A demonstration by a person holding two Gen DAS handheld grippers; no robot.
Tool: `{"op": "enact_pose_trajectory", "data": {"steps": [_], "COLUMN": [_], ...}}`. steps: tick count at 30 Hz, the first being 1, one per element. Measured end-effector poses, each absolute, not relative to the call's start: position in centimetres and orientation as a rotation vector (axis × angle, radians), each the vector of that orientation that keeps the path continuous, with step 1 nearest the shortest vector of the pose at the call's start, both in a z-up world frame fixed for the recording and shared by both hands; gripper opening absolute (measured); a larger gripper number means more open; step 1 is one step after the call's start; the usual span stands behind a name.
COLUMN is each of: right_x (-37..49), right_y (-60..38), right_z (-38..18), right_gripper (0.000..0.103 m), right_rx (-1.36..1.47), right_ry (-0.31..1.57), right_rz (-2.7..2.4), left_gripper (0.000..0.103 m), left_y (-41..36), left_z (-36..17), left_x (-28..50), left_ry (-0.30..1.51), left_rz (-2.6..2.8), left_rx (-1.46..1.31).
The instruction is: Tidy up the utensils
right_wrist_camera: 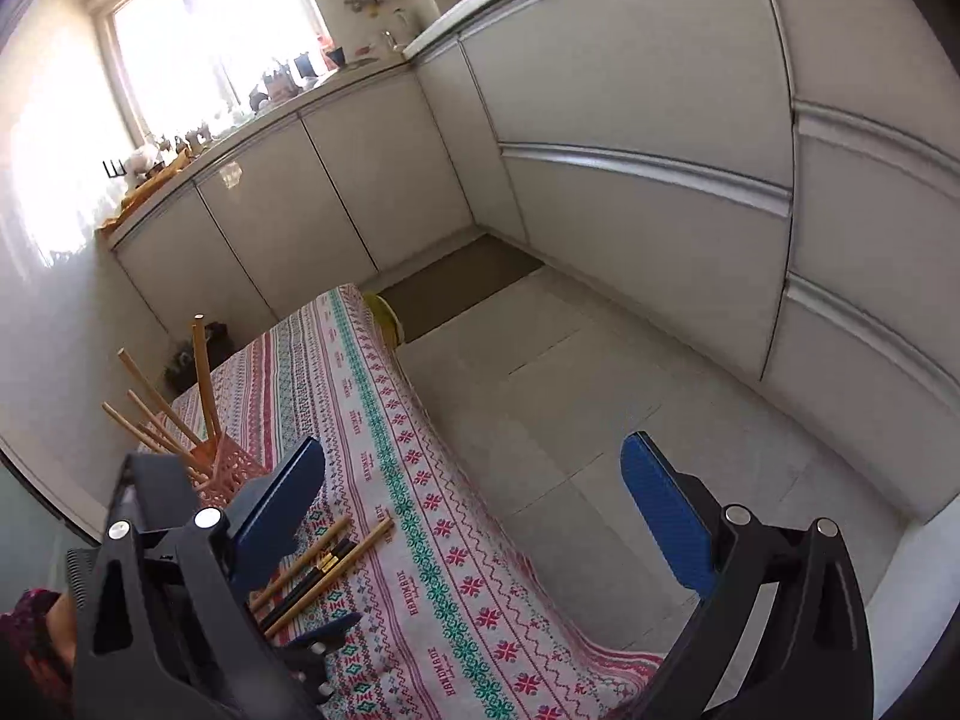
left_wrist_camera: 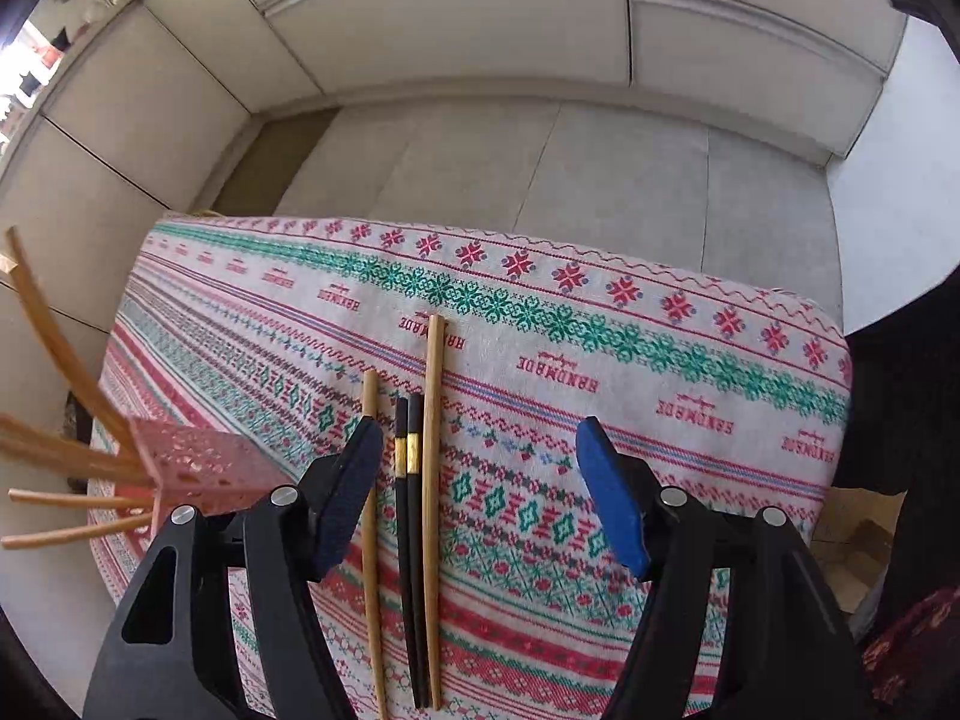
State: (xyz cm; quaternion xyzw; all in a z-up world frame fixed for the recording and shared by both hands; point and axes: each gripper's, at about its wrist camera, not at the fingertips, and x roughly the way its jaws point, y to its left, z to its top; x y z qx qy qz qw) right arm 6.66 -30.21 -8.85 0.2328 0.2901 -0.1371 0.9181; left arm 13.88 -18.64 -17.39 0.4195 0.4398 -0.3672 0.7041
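Two wooden chopsticks [left_wrist_camera: 431, 480] and a pair of black chopsticks [left_wrist_camera: 408, 516] with gold bands lie side by side on the patterned tablecloth [left_wrist_camera: 600, 390]. My left gripper [left_wrist_camera: 480, 498] is open and empty, its jaws straddling them from just above. A pink perforated holder [left_wrist_camera: 198, 468] with several wooden chopsticks stands at the left. In the right wrist view my right gripper [right_wrist_camera: 474, 516] is open and empty, above the table edge; the chopsticks [right_wrist_camera: 324, 564], the holder [right_wrist_camera: 225, 468] and the left gripper's fingertip [right_wrist_camera: 327, 630] show at the lower left.
The table's far edge [left_wrist_camera: 540, 240] drops to a tiled floor [right_wrist_camera: 570, 408]. White cabinets [right_wrist_camera: 630, 180] line the walls. A cardboard box [left_wrist_camera: 852, 540] sits beside the table on the right.
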Motion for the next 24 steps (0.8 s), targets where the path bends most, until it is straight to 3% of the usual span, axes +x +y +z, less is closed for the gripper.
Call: {"op": "enact_pose_trajectory", "data": {"steps": [5,8,11,13,18,24], "right_x": [6.6,6.8,7.0,7.0,7.5,11.0], "right_y": [-31.5,-31.9,-32.0,-32.2,-32.8,-29.5], "right_z": [-9.3,-9.6,-10.0,-10.2,-11.3,-13.7], "right_gripper": [0.096,0.096,0.096,0.096,0.096,0.096], "right_rx": [0.538,0.544,0.556,0.567,0.626,0.629], "right_ry": [0.612,0.63,0.654,0.658,0.713,0.887], "right_rz": [-0.272,-0.27,-0.271,-0.279,-0.288,-0.147], "left_gripper": [0.059,0.051,0.036,0.007,0.006,0.006], "left_y": [-21.1,-21.5,-21.4,-21.3,-19.2,-9.0], "left_z": [-19.7,-20.7,-21.2,-21.0,-20.0,-12.4], "left_x": [19.1,20.4,20.9,20.7,19.5,14.2], "left_ry": [1.092,1.156,1.191,1.22,1.218,1.051], "left_rz": [-0.75,-0.779,-0.822,-0.874,-0.806,-0.782], "left_rx": [0.94,0.931,0.929,0.898,0.728,0.389]}}
